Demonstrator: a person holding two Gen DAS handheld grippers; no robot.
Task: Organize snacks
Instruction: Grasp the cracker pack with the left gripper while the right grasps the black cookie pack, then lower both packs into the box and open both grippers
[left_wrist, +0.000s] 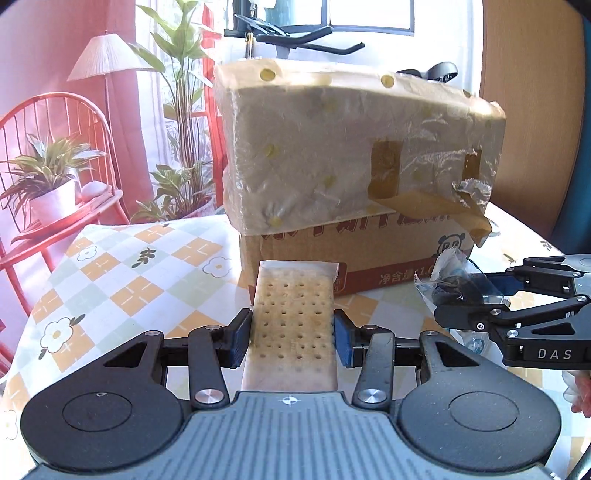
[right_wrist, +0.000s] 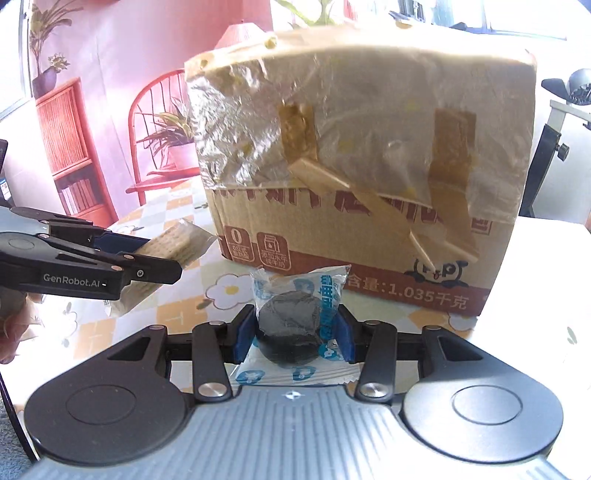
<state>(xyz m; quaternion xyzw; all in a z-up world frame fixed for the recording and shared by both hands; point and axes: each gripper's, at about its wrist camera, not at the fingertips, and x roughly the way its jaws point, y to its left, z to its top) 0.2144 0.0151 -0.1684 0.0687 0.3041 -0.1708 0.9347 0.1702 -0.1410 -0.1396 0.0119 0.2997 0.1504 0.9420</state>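
Note:
My left gripper (left_wrist: 291, 338) is shut on a pack of pale crackers (left_wrist: 291, 321) in clear wrap, held above the table in front of a cardboard box (left_wrist: 354, 177). My right gripper (right_wrist: 293, 334) is shut on a dark round cookie in a clear wrapper with blue print (right_wrist: 291, 325). The cardboard box (right_wrist: 369, 166) is wrapped in plastic film and brown tape and stands close ahead of both grippers. The right gripper (left_wrist: 461, 295) shows at the right of the left wrist view; the left gripper (right_wrist: 147, 258) with its cracker pack (right_wrist: 173, 240) shows at the left of the right wrist view.
The table has a checked cloth with flower print (left_wrist: 110, 280). A red chair (left_wrist: 55, 147) with potted plants stands beyond the table's left edge, with a floor lamp (left_wrist: 107, 55) behind. An exercise bike (right_wrist: 565, 122) stands to the right of the box.

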